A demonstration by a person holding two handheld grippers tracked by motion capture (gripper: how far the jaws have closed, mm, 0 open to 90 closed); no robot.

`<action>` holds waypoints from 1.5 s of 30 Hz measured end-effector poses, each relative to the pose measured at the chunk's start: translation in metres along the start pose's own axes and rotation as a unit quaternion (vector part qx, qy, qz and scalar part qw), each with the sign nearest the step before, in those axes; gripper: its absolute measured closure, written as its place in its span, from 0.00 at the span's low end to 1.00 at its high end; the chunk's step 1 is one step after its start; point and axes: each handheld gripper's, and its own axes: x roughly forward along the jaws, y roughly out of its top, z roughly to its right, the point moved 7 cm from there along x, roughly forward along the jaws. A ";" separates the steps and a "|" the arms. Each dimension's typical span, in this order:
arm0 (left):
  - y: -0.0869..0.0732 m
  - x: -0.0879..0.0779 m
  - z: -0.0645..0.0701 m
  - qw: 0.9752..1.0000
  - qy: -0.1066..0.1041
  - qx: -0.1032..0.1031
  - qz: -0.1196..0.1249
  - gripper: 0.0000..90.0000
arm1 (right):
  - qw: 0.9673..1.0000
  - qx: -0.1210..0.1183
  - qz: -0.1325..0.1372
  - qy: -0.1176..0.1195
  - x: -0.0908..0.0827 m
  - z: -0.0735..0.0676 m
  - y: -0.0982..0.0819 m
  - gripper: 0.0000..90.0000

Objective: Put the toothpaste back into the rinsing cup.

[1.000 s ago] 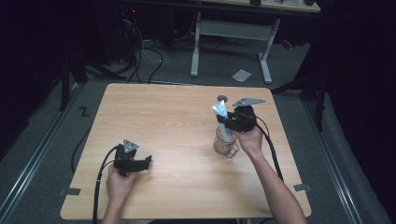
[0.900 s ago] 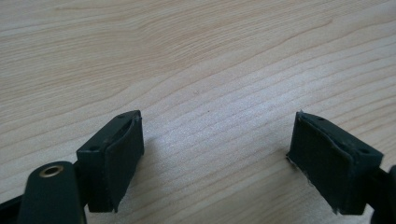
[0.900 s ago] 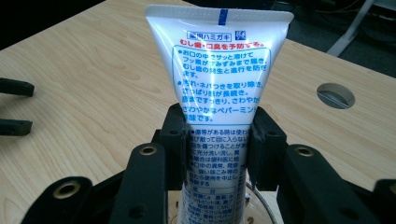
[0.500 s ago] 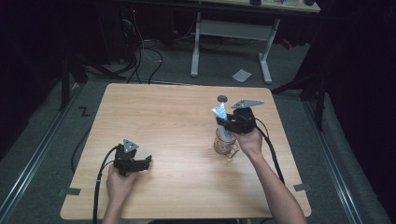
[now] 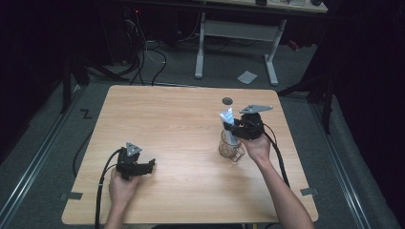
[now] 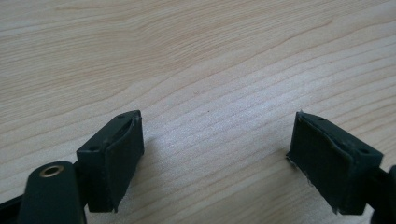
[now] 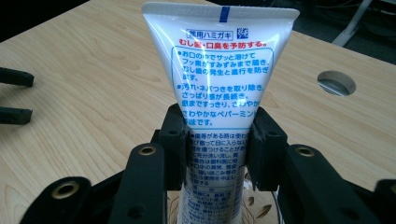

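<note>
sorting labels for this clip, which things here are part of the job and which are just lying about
In the job:
- toothpaste tube, clamped upright by the right gripper
- glass cup under the tube

Lying about or idle:
- left gripper, open over bare table
- round hole in the tabletop
- paper scrap on the floor

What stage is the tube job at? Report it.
Done: the right gripper is shut on the toothpaste tube, holding it upright with its lower end in the glass cup.
In hand: the grip is not released yet, so I cannot tell whether the tube is going in or coming out.
Left: letting go or lifting clear. The left gripper is open above bare table.
</note>
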 end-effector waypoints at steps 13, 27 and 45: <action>0.000 0.000 0.000 1.000 0.000 0.000 0.000 0.20 | 1.000 0.004 -0.003 0.001 -0.001 0.002 -0.011 0.70; 0.000 0.000 0.000 1.000 0.001 0.000 0.000 0.20 | 1.000 0.004 -0.017 -0.002 -0.002 0.002 -0.023 0.70; 0.000 0.000 0.000 1.000 0.001 0.000 0.000 0.20 | 1.000 0.016 -0.024 -0.004 -0.001 0.004 -0.038 0.69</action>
